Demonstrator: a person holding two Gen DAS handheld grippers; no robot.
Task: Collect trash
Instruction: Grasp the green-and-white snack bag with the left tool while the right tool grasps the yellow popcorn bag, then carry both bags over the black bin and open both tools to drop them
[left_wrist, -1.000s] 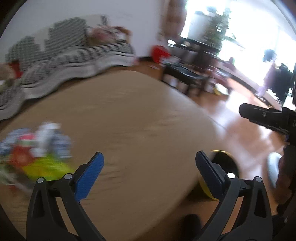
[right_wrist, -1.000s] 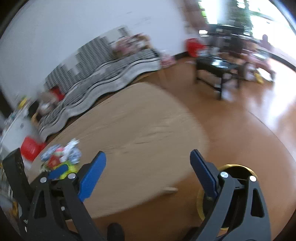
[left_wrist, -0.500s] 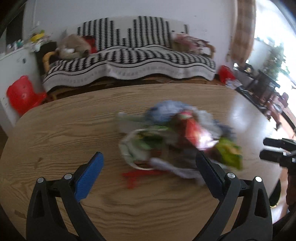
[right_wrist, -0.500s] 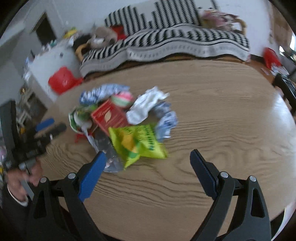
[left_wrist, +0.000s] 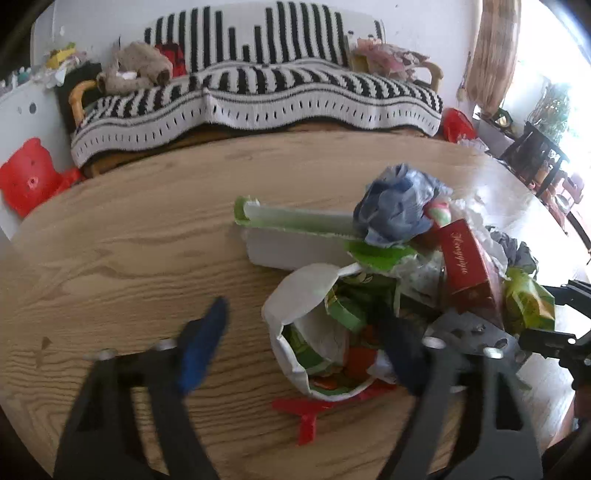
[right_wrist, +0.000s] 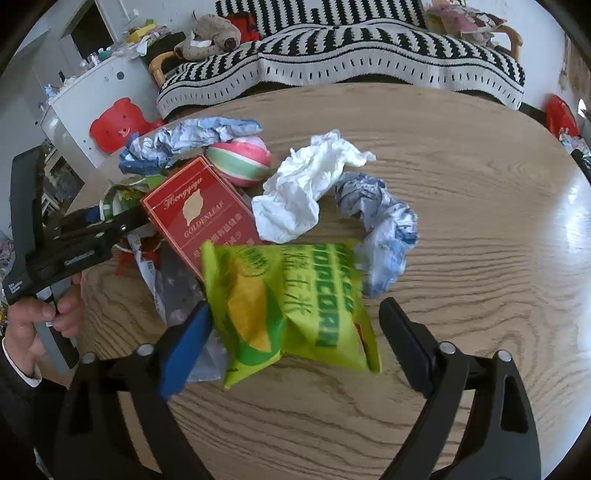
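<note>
A pile of trash lies on the oval wooden table (right_wrist: 480, 206). In the right wrist view a green snack bag (right_wrist: 291, 306) lies nearest, with a red box (right_wrist: 199, 218), white crumpled tissue (right_wrist: 303, 192), blue-white crumpled paper (right_wrist: 384, 229) and a striped ball (right_wrist: 240, 158) behind. My right gripper (right_wrist: 291, 354) is open, its jaws on either side of the green bag. In the left wrist view a torn paper cup (left_wrist: 314, 328), a green-white carton (left_wrist: 295, 232) and the red box (left_wrist: 465, 269) show. My left gripper (left_wrist: 306, 347) is open, straddling the cup.
A striped sofa (left_wrist: 258, 92) stands behind the table. A red bear-shaped stool (right_wrist: 114, 125) and a white cabinet (right_wrist: 85, 99) are at the left. A red plastic scrap (left_wrist: 306, 413) lies at the cup's near side.
Both grippers have moved in close to the trash pile. The right gripper now brackets the green bag and the left has dropped over the paper cup.
</note>
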